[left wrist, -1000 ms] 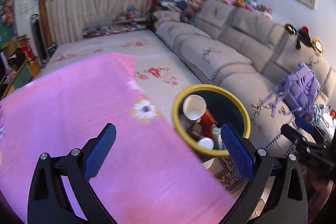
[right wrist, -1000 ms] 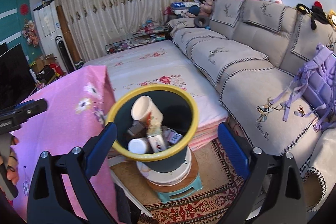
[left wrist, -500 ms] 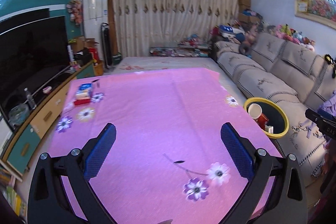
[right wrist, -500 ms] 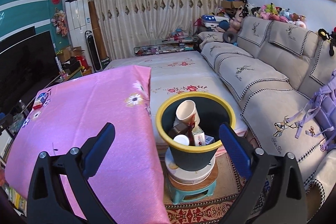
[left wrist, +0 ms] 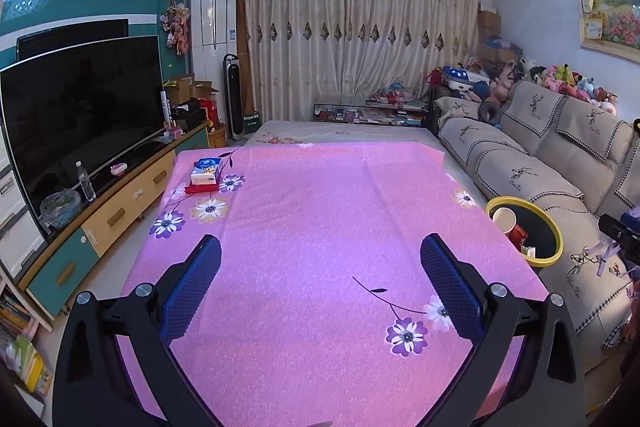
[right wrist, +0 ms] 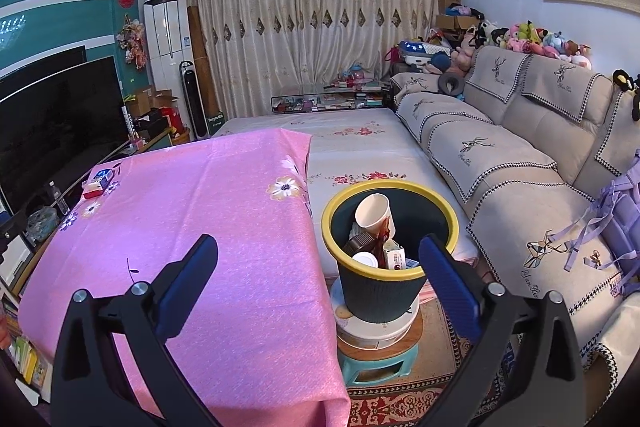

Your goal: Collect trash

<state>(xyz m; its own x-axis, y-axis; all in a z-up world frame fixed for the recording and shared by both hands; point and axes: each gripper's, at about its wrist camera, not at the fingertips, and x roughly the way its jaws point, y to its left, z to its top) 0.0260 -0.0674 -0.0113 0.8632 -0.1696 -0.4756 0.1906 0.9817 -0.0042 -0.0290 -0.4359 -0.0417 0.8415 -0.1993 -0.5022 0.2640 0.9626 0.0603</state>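
Right wrist view showed the bin (right wrist: 390, 247) just ahead of my right gripper (right wrist: 318, 269), nearer its right finger, whose pad (right wrist: 448, 287) covered part of the rim. Inside lay a white cup (right wrist: 373, 211), a lidded cup (right wrist: 365, 259), a small carton (right wrist: 394, 255) and something brown I could not make out. That dark, yellow-rimmed bin stood on a white tub (right wrist: 376, 327) atop a stool (right wrist: 380, 363), beside the pink cloth (right wrist: 192, 227). My left gripper (left wrist: 320, 285) hung over the cloth (left wrist: 320, 227), the bin (left wrist: 524, 229) off beyond its right finger, a box (left wrist: 206, 171) far ahead to the left. Both grippers' fingers were spread wide, holding nothing.
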